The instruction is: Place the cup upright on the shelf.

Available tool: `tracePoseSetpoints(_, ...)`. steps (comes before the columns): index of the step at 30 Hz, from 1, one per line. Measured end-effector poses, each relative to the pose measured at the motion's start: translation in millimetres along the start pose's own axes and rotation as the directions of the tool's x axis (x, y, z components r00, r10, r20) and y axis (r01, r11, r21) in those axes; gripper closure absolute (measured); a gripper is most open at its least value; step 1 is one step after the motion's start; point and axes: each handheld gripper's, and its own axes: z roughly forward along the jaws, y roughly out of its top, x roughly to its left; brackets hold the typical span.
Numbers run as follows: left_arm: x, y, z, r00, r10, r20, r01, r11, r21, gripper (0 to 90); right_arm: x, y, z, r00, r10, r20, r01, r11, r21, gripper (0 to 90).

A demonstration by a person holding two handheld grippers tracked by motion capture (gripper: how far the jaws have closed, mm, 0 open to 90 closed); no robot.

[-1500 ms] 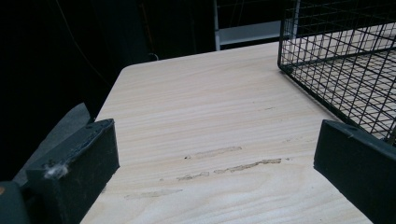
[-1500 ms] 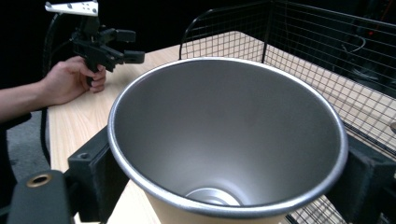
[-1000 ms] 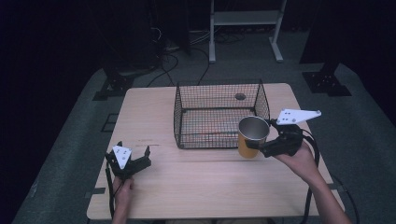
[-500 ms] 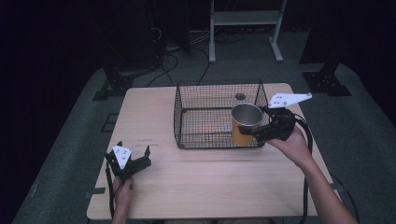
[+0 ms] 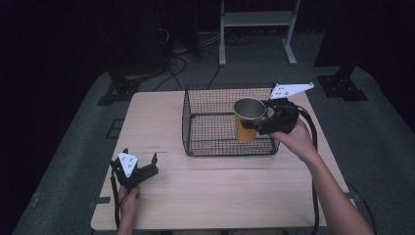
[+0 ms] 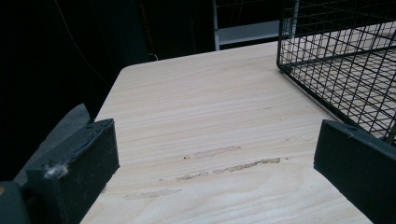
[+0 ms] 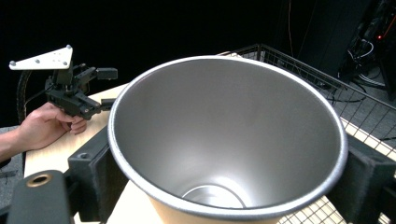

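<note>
The right tool is clamped on a tall metal cup with an orange outside and a bare steel inside, one black jaw on each side of the cup just under its rim. It holds the cup upright and off the tabletop, over the right-hand part of a black wire basket with an open top. In the high view the cup's rim stands above the basket's top edge, and the lower part of the cup shows in front of the mesh of the near wall; whether it touches the wire I cannot tell. In the right gripper view the cup's inside is bare and shiny.

The left tool sits low at the near left corner of the pale wooden tabletop, well apart from the basket, with its jaws spread wide and only bare wood between them. The left gripper view shows the basket's corner ahead and to one side of it, and a few scuffed streaks in the wood.

Beyond the tabletop, a white metal stand and loose cables lie on the dark floor.
</note>
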Motion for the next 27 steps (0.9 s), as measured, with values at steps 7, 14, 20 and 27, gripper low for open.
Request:
tracePoseSetpoints(7,0.0,0.0,0.0,1.0000,0.000,0.000,0.000,1.0000,0.000,0.0,-8.8,5.4,10.6,0.9999,0.012,-0.004,-0.012,0.9999,0.003,12.2)
tracePoseSetpoints(14,0.3,0.0,-0.1,1.0000,-0.002,-0.001,0.002,1.0000,0.001,0.0,-22.2,6.7,22.1,0.9996,0.029,0.002,-0.029,0.9995,0.013,12.2)
tracePoseSetpoints(20,0.3,0.0,-0.1,1.0000,-0.004,-0.001,0.004,1.0000,0.000,0.0,-36.1,5.0,32.7,0.9984,0.057,0.003,-0.057,0.9982,0.021,12.2)
tracePoseSetpoints(27,0.5,0.0,-0.2,1.0000,-0.004,0.000,0.004,1.0000,0.001,0.0,-50.7,3.0,47.9,0.9956,0.093,0.003,-0.093,0.9954,0.023,12.2)
